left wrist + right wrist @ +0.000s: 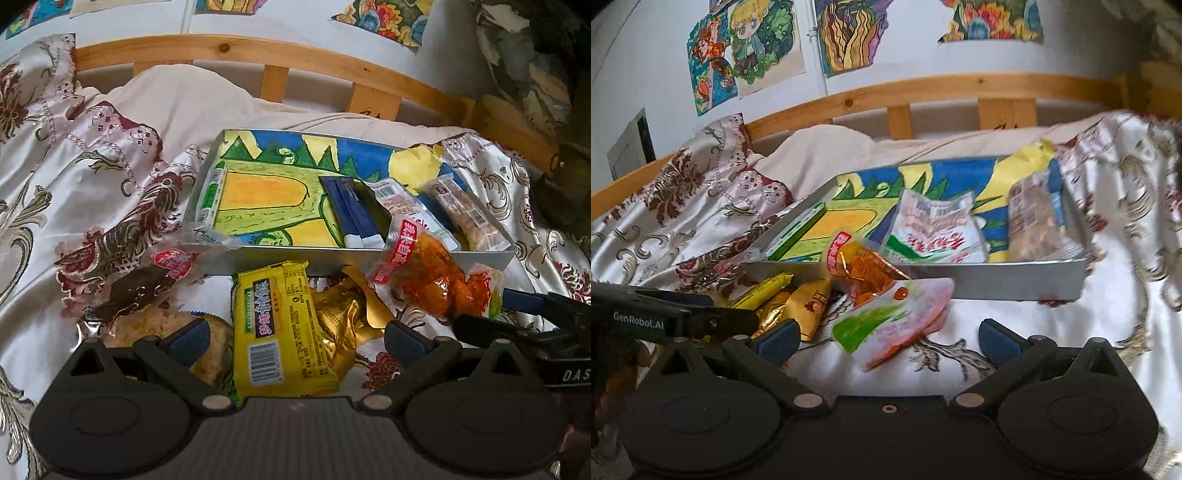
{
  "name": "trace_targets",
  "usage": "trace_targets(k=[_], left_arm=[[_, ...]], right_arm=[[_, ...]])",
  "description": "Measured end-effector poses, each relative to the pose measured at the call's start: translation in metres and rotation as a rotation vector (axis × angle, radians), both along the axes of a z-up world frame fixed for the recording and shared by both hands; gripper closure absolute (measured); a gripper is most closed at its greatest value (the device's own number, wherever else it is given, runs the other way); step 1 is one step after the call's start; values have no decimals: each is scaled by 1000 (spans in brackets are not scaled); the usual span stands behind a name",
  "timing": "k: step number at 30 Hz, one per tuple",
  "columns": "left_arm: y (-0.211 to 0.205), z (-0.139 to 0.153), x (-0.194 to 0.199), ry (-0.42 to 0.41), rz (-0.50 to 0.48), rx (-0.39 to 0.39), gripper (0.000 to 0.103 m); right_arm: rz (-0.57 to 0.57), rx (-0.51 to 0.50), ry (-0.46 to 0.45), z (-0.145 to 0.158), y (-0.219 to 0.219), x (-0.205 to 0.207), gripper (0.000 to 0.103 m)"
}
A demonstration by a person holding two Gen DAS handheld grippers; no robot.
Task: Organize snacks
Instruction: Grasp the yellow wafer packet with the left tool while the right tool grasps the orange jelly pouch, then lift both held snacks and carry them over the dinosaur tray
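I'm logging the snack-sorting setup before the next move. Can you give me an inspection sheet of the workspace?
Surface: patterned satin bedspread, rumpled.
Job's things: tray holding several packets; orange packet leaning over its front wall; yellow packet, gold packet and dark packet on the bedspread.
Clutter: nothing seen.
Grippers: left gripper open over the yellow packet; right gripper open, empty.
Cables: nothing seen.
Surroundings: wooden bed rail, drawings on the wall.

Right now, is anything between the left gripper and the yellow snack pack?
Nothing visible blocks it. The yellow snack pack lies on the bedspread directly between the open left gripper fingers, its top uncovered; a gold wrapper only touches its right edge.
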State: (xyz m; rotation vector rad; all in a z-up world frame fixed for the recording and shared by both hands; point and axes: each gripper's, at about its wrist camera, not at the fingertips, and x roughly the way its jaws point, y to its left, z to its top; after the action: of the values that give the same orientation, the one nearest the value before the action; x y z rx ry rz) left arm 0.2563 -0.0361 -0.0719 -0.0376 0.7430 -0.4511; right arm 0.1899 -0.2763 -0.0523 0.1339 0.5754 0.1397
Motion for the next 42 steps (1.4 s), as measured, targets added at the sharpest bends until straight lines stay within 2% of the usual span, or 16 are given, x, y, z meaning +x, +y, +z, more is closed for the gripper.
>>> trace_targets(k=[5,8,10,12,17,18,19,28,29,31,37,39,41,42], left_arm=[[-2,2,1,19,18,30,9],[-4,4,0,35,11,43,21],[-6,3,2,69,7,40,29],[-4,0,3,92,28,38,35],[8,-2,7,137,69,-29,44],[9,-2,8,140,79,-33,49],[11,-2,8,145,79,-36,50],[12,4,4,172,71,-28,51],[11,4,5,171,70,-28,49],[12,3,6,173,82,-31,36],[13,0,10,182,79,-60,34],[15,0,10,187,88,-79,34],[17,-1,10,193,94,-90,38],[17,-1,10,194,102,-85,45]], right_arm=[[-2,55,-20,-1,-3,9,1],[5,54,-26,-1,-1,15,8],[-2,38,-30,-2,1,17,16],[-8,28,-25,-3,2,20,19],[-17,-6,-5,-6,4,24,25],[-25,-14,-3,-7,4,25,31],[-32,-22,-1,-7,5,24,39],[-21,-38,-3,-4,9,12,40],[-20,-33,-5,-3,9,9,40],[-26,-21,-7,-3,8,4,40],[-36,2,-7,-4,8,-1,40],[-36,2,-8,-4,9,-3,40],[-38,7,-10,-5,9,-5,40],[-40,13,-10,-5,9,-6,40]])
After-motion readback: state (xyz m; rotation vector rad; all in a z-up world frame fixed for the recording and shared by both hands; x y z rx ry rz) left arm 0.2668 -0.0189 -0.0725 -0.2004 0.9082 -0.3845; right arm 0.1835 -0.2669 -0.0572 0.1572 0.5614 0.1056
